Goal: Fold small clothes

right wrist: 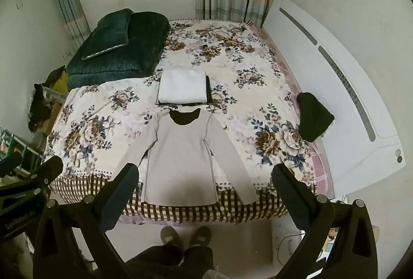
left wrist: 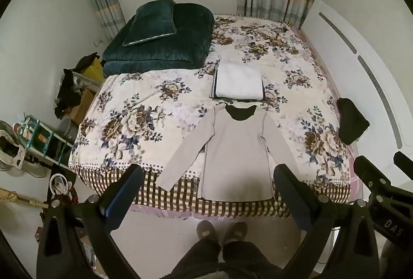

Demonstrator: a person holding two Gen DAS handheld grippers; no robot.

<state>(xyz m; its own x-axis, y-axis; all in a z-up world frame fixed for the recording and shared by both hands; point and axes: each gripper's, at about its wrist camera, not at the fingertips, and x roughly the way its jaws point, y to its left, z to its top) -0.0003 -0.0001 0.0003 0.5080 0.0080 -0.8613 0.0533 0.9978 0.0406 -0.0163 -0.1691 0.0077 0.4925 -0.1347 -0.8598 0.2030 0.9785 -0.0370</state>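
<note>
A light grey long-sleeved top [left wrist: 236, 149] lies flat at the near edge of the floral bed [left wrist: 144, 121], collar away from me and sleeves spread; it also shows in the right wrist view [right wrist: 180, 157]. Behind its collar sits a stack of folded clothes with a white piece on top [left wrist: 238, 82], seen too in the right wrist view [right wrist: 183, 86]. My left gripper [left wrist: 207, 182] is open and empty, held above the top's hem. My right gripper [right wrist: 205, 182] is open and empty, above the hem as well.
A dark green folded quilt with a pillow [left wrist: 160, 36] fills the bed's far left. A black garment [left wrist: 352, 124] lies at the bed's right edge by the white headboard [right wrist: 335, 87]. Cluttered shelves and boxes [left wrist: 38, 139] stand left of the bed. The person's slippered feet [left wrist: 222, 231] are below.
</note>
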